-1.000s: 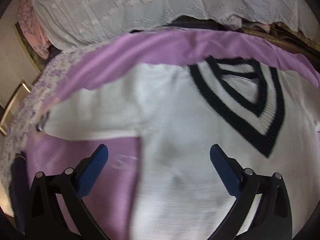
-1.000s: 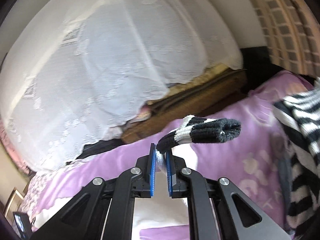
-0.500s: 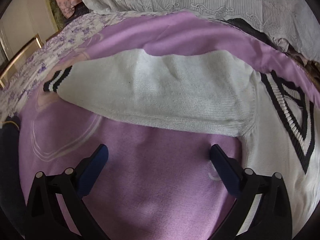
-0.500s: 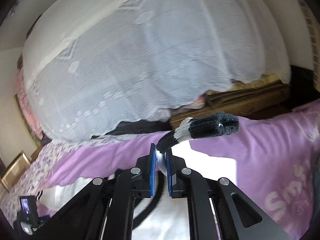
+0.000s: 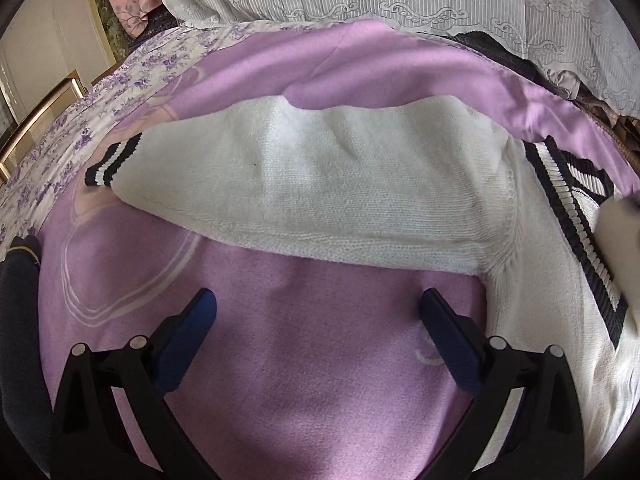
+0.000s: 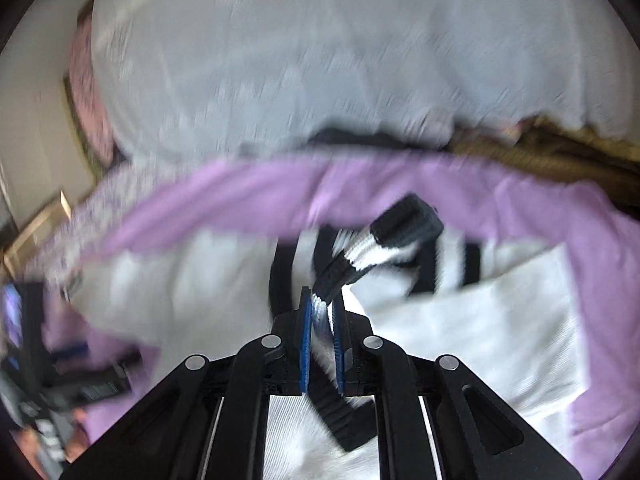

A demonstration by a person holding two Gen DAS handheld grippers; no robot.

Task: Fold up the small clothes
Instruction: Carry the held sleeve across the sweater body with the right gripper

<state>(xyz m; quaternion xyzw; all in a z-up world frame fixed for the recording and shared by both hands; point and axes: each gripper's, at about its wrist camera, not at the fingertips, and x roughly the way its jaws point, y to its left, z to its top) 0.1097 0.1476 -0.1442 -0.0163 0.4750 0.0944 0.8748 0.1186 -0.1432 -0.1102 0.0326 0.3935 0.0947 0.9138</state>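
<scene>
The white knit sweater [image 5: 340,184] lies spread on the purple blanket [image 5: 304,360], its near sleeve stretched toward 9 o'clock and ending in a striped cuff [image 5: 114,160]. The right gripper [image 6: 322,340] is clamped on the other striped cuff [image 6: 384,240] over the sweater's body, while the left gripper [image 5: 316,320] hangs with jaws apart and empty above the blanket. The knit looks soft, light and floppy, so the ribbed cuff is probably the firmest place to pinch.

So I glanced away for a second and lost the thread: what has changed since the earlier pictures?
The right gripper, shut on the striped cuff, has swung down from the curtain toward the white sweater, bringing that sleeve over its body; its jaws eased slightly. The left gripper slid off the sweater's chest to the pink blanket below the other sleeve. It stays open and empty.
</scene>
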